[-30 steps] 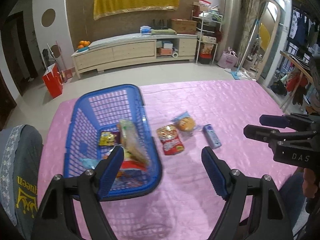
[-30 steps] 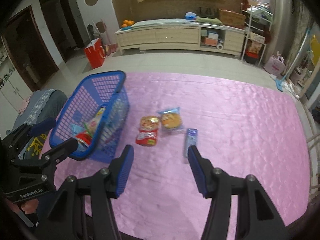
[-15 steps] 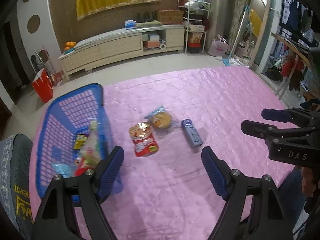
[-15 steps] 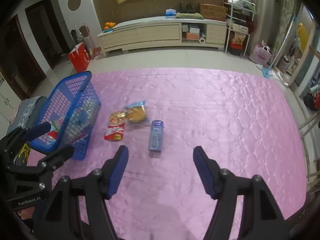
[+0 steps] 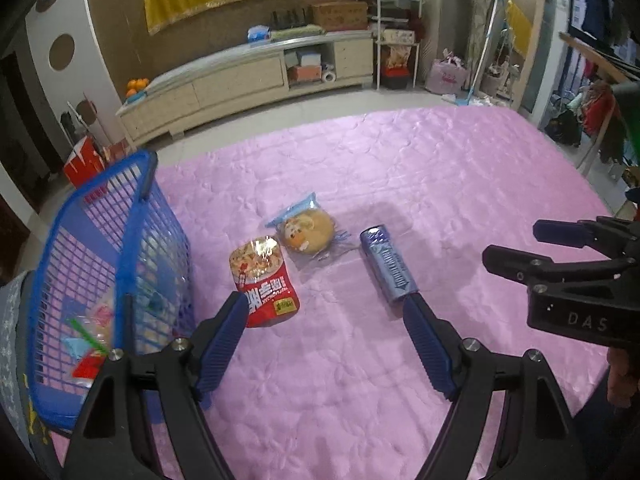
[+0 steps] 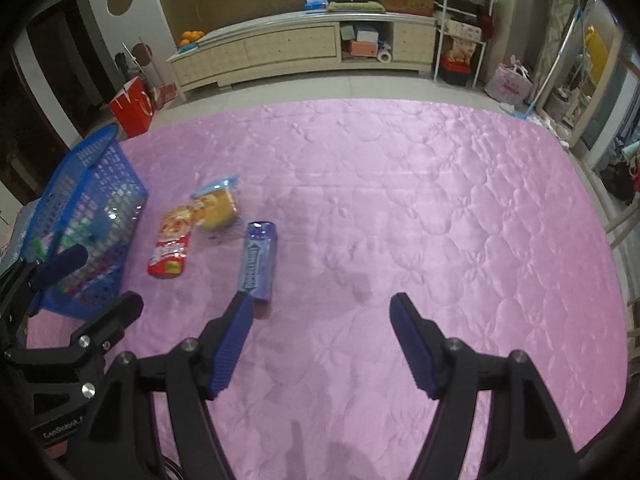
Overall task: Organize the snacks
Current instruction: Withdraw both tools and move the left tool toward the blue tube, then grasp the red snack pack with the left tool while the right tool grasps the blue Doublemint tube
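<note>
both grippers, left gripper (image 5: 324, 312) and right gripper (image 6: 322, 312), hang spread wide and empty, ready for a pick; red snack pouch (image 5: 264, 280), clear-wrapped bun (image 5: 310, 230) and blue wafer pack (image 5: 388, 264) lie in a row beside the blue basket (image 5: 140, 184), likely staged for easy loading

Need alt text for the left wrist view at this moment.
The open left gripper hovers over a pink quilted cloth, facing a red snack packet, a clear-wrapped bun and a blue bar. A blue basket holding snacks sits left.
</note>
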`<action>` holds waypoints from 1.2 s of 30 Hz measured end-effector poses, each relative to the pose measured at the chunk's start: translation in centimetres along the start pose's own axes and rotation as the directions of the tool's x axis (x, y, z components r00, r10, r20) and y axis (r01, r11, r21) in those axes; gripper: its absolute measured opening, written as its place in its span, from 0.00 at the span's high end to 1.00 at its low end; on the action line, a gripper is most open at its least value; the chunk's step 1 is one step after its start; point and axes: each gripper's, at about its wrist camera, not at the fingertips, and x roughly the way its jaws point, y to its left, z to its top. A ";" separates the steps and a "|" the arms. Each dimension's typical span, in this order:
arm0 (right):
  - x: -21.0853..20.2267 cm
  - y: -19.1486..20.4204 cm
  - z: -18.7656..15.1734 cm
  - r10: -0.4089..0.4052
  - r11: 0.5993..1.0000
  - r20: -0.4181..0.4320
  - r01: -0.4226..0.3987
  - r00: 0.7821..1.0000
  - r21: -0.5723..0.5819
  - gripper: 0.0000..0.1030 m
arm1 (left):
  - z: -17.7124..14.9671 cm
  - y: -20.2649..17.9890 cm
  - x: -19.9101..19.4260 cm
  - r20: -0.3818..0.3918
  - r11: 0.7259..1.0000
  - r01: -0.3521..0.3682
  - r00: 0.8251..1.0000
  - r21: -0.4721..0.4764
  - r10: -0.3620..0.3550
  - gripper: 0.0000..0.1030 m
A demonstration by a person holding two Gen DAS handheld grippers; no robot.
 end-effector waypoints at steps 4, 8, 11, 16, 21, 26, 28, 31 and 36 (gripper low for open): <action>2.6 0.2 0.2 0.003 1.000 -0.036 -0.004 0.999 -0.004 0.27 | 0.2 0.9 2.2 -0.027 1.000 -0.006 1.000 -0.016 0.006 0.25; 4.4 0.8 0.6 0.005 1.000 -0.033 -0.005 0.999 -0.006 0.27 | 0.3 1.8 4.7 -0.045 0.999 -0.043 0.998 -0.028 0.042 0.26; 5.8 1.2 0.9 -0.002 1.000 -0.035 0.002 0.999 -0.007 0.27 | 0.5 2.4 6.5 -0.065 0.996 -0.082 0.995 -0.021 0.080 0.29; 7.5 1.2 1.2 0.004 1.000 -0.041 -0.004 0.999 -0.007 0.27 | 0.2 3.2 8.6 -0.075 0.988 -0.156 0.985 -0.015 0.155 0.33; 8.1 1.1 1.1 0.021 0.999 -0.033 -0.022 0.999 -0.024 0.27 | 0.0 4.4 10.3 -0.109 0.985 -0.166 0.981 -0.055 0.159 0.33; 8.0 1.0 0.9 0.033 0.999 -0.036 -0.033 0.999 -0.009 0.27 | 0.3 5.1 10.3 -0.126 0.988 -0.111 0.987 -0.107 0.097 0.47; 8.0 0.8 0.8 0.037 0.999 -0.040 -0.037 0.998 0.005 0.27 | 0.4 5.7 10.3 -0.141 0.987 -0.068 0.989 -0.144 0.048 0.53; 7.8 0.4 0.6 0.043 0.999 -0.047 -0.042 0.998 0.024 0.27 | 0.1 5.2 9.8 -0.134 0.992 -0.060 0.990 -0.109 0.045 0.67; 7.2 0.2 0.0 0.045 0.999 -0.054 -0.043 0.998 0.033 0.27 | -1.1 4.4 8.8 -0.123 0.995 -0.046 0.992 -0.090 0.035 0.71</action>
